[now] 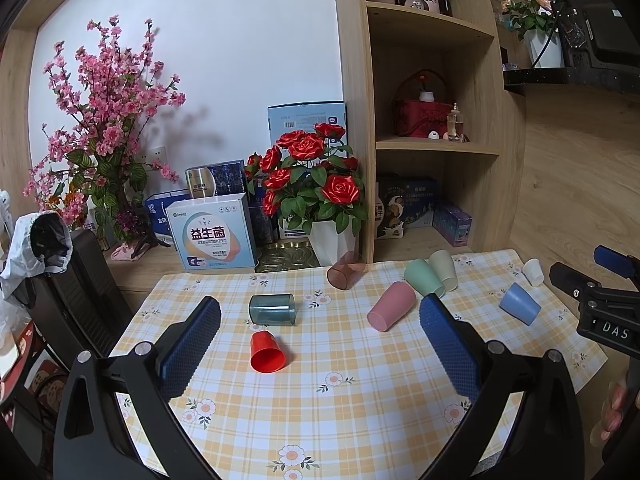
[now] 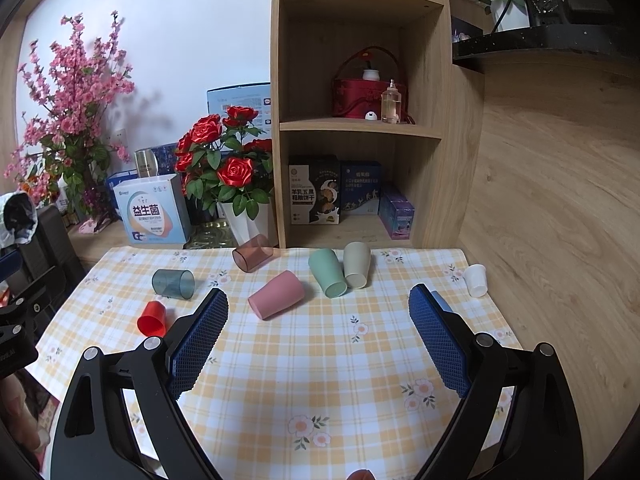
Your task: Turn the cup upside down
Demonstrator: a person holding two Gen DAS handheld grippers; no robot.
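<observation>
Several cups lie on their sides on a checked tablecloth [image 1: 340, 412]. In the left wrist view: a red cup [image 1: 267, 351], a clear teal cup [image 1: 272, 309], a clear brown cup [image 1: 346, 270], a pink cup [image 1: 391, 306], a green cup [image 1: 424, 278], a beige cup [image 1: 445, 269], a blue cup [image 1: 520, 303], a small white cup [image 1: 534, 271]. My left gripper [image 1: 320, 316] is open and empty above the cloth, with the red cup between its fingers farther on. My right gripper [image 2: 318, 308] is open and empty, facing the pink cup [image 2: 277, 295]; the blue cup [image 2: 440, 300] is mostly hidden behind its right finger.
A white vase of red roses [image 1: 316, 184], boxes [image 1: 212, 232] and a pink blossom plant [image 1: 108, 120] stand behind the cloth. A wooden shelf unit [image 2: 360, 120] with boxes and a red basket rises at the back. A black chair [image 1: 76, 292] stands at left.
</observation>
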